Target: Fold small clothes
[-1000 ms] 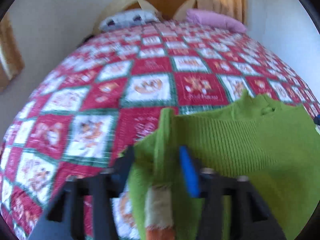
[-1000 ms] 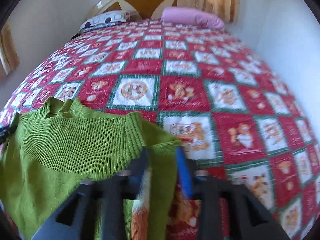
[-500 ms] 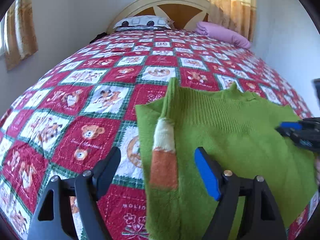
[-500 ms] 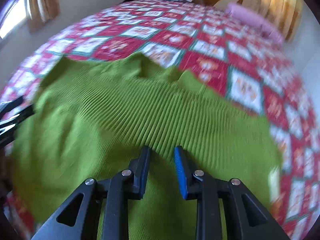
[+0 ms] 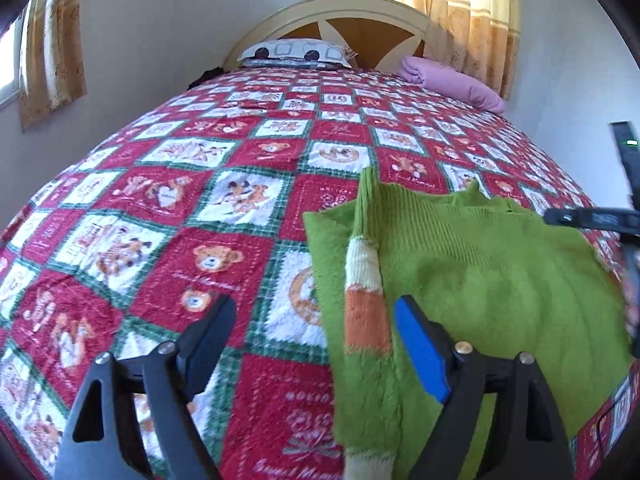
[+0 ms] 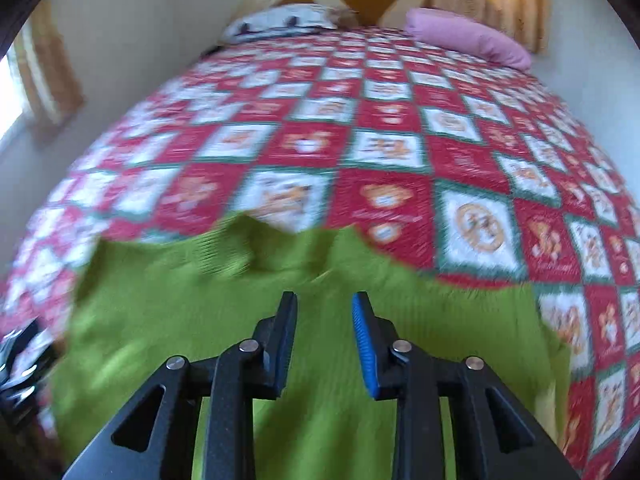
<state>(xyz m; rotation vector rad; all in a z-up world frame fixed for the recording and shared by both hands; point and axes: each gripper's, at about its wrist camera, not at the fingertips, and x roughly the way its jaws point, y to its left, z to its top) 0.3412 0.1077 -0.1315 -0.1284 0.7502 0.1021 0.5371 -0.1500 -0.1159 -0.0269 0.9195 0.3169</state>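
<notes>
Both grippers have let go of the folded-in sleeves they pinched a second ago and drawn back from the green sweater [image 5: 480, 272]. Nearest the lens, the left gripper [image 5: 316, 336] hangs over the sweater's left edge with its jaws far apart and widening, the striped sleeve [image 5: 366, 304] lying loose in the gap, touched by neither pad. The right gripper [image 6: 325, 332] hovers above the middle of the garment, jaws a modest way apart and opening, nothing between them but the cloth below.

One sweater, two grippers, two pillows, two curtains in the left view. The sweater is a small ribbed knit, bright green, spread flat near the foot of the bed on the red patchwork quilt [image 5: 168, 208], its collar pointing toward the headboard. Its left sleeve is folded in over the body and carries a cream band and an orange band, with a cream cuff at the bottom edge of the picture.

Farther up lie a white patterned pillow [image 5: 296, 52] and a pink pillow [image 5: 452, 84] against the wooden headboard [image 5: 360, 20], with a curtain [image 5: 472, 12] behind and another curtain [image 5: 52, 52] on the left wall.
</notes>
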